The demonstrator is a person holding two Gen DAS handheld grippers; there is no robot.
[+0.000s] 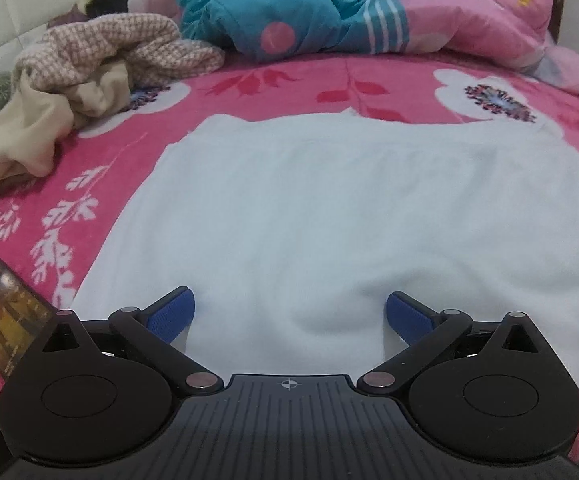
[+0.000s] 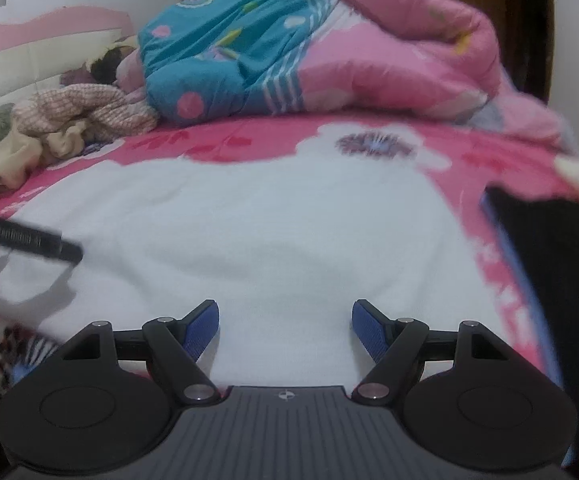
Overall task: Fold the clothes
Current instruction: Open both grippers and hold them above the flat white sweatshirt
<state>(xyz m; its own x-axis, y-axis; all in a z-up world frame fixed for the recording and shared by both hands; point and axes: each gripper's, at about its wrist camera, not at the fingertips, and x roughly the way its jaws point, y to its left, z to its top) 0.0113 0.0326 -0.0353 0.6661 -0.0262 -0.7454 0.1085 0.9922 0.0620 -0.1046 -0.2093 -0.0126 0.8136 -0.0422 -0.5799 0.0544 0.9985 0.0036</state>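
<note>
Left gripper [image 1: 290, 316]: fingers spread wide, nothing between them, low over the near hem of the white garment [image 1: 329, 208].
Right gripper [image 2: 285, 330]: also spread and holding nothing, above the same near hem, further toward the right side of the bed [image 2: 489, 168].
White garment: lies flat across the middle of the pink flowered bed, near hem by both tools, a soft ripple between the left tool's blue pads [image 1: 171, 314].
Handling: looks light, limp and a little fuzzy; it should drape and slide, not hold shape.
Where to grip: probably the two near corners, pinching one layer of hem each.
Phone [image 1: 7, 320]: at the bed's near left edge.
Beige and checked clothes [image 1: 89, 68]: heaped at the far left.
Quilt [image 1: 329, 4]: bunched along the far edge.
Dark shape [image 2: 557, 280]: right edge, too blurred to name.
</note>
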